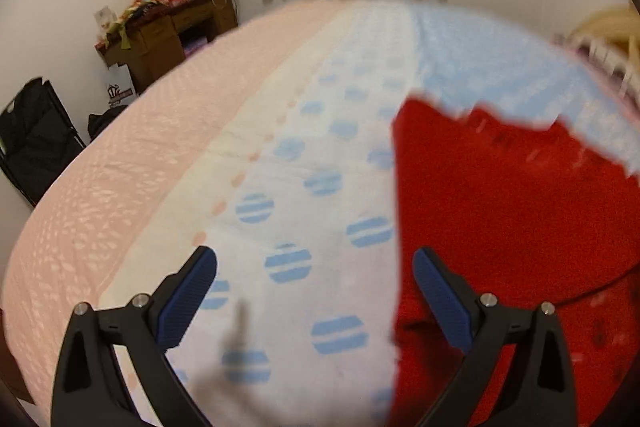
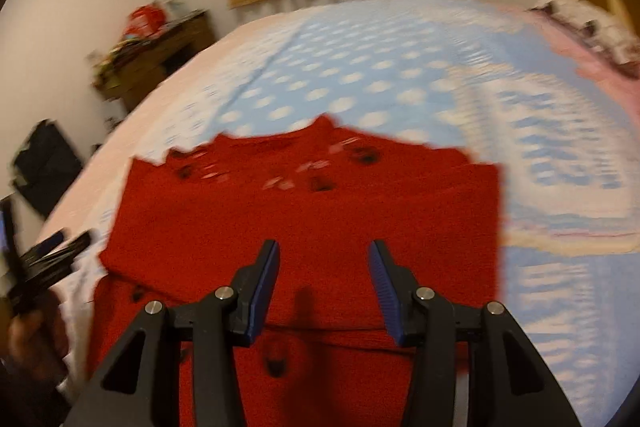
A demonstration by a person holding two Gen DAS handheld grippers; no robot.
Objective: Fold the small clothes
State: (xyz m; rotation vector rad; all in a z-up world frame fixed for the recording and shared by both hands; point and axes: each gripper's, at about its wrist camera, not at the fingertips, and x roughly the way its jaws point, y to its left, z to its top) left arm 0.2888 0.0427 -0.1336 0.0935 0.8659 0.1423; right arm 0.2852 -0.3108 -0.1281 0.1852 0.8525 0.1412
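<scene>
Centre of the right wrist view: red fuzzy knit garment [image 2: 304, 219], partly folded, lies on the blue-spotted bedsheet [image 2: 360, 67]. Soft, light, floppy, likely snaggy; pinch at an edge or corner. Right gripper [image 2: 324, 275] released above it; left gripper [image 1: 316, 291] released, over sheet.

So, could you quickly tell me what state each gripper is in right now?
Left gripper: open, nothing between its fingers, over the bedsheet beside the red garment.
Right gripper: open, holding nothing, above the red garment.
</scene>
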